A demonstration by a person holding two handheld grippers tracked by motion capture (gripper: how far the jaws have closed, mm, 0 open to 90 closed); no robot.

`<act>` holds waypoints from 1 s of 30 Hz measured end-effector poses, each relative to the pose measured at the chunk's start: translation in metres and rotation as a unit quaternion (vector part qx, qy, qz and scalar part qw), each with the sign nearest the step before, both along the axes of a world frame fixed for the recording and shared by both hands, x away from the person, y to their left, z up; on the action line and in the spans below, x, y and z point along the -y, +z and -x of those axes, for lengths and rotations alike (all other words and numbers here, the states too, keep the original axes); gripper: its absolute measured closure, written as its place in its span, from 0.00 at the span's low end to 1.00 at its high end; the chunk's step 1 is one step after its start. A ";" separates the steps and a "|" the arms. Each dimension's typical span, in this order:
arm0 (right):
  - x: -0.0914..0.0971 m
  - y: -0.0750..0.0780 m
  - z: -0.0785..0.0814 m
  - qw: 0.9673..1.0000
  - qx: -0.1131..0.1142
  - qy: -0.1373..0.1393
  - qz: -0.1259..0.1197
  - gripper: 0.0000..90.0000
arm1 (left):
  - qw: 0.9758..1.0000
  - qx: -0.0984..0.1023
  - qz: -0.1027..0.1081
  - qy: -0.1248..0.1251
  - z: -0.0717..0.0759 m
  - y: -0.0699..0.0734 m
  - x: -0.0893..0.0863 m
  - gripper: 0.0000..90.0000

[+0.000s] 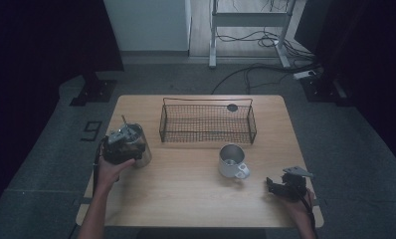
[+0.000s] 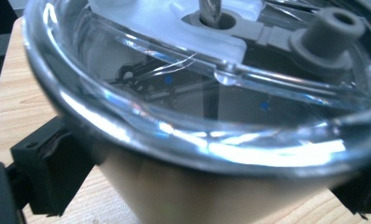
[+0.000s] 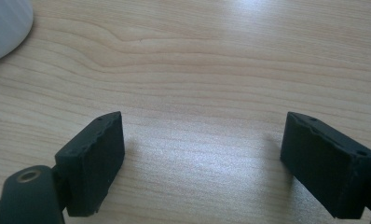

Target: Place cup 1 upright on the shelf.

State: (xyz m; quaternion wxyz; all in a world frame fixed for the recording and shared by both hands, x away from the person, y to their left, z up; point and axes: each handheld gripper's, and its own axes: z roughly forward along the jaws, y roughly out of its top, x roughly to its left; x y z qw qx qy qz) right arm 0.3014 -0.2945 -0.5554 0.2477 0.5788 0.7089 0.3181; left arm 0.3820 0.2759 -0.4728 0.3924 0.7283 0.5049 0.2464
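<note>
You're at the letting-go step: your left gripper (image 1: 122, 144) has its jaws spread either side of the lidded tumbler (image 2: 197, 191), which stands upright just left of the wire basket (image 1: 207, 140). Your right gripper (image 3: 202, 158) gapes empty front-right of that basket, so next back the left off without tipping it.

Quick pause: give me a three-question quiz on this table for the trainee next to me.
1. True or false: the white mug stands inside the wire basket.
2. What stands between the jaws of the left tool? A) a spoon B) a lidded tumbler C) a plate
3. What lies between the jaws of the right tool?

Key:
1. False. The white mug stands on the table, in front of the wire basket.
2. B, the lidded tumbler.
3. Nothing but bare tabletop; the jaws stand apart.
</note>
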 end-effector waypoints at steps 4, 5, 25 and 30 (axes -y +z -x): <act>0.000 0.000 0.000 1.000 0.000 0.000 0.000 0.15 | 1.000 -0.003 -0.001 -0.003 -0.006 -0.001 0.002 0.02; 0.000 0.000 0.000 1.000 0.000 0.000 0.000 0.15 | 1.000 -0.003 -0.001 -0.003 -0.006 -0.001 0.002 0.02; 0.000 0.000 0.000 1.000 0.001 -0.001 -0.001 0.15 | 1.000 0.001 -0.014 -0.009 -0.014 -0.001 0.005 0.04; 0.001 0.000 0.000 1.000 0.001 -0.002 -0.001 0.15 | 1.000 -0.002 -0.017 -0.009 -0.015 -0.001 0.006 0.04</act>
